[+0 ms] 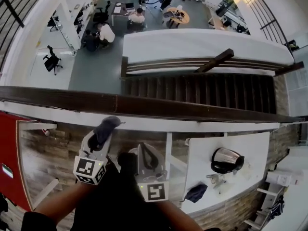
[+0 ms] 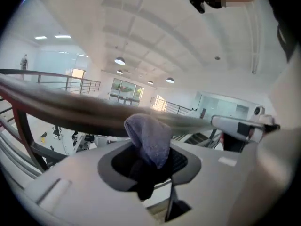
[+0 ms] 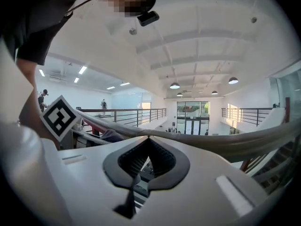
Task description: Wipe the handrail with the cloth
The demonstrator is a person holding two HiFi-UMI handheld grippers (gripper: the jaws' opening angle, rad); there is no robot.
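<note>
A dark wooden handrail (image 1: 159,109) crosses the head view from left to right. My left gripper (image 1: 102,134) is shut on a grey-purple cloth (image 1: 108,124), which sits just below the rail's near edge. In the left gripper view the cloth (image 2: 148,138) bulges from the jaws right in front of the blurred handrail (image 2: 70,109); whether they touch I cannot tell. My right gripper (image 1: 140,149) is shut and empty, beside the left one and a little nearer to me. In the right gripper view the handrail (image 3: 235,142) runs past the closed jaws (image 3: 148,138).
Beyond the rail is a drop to a lower floor with a staircase (image 1: 202,93), desks and seated people. Under the rail to the right stands a white table (image 1: 255,148) with a kettle (image 1: 227,160) and a dark rag (image 1: 196,192). A red panel (image 1: 9,153) is at the left.
</note>
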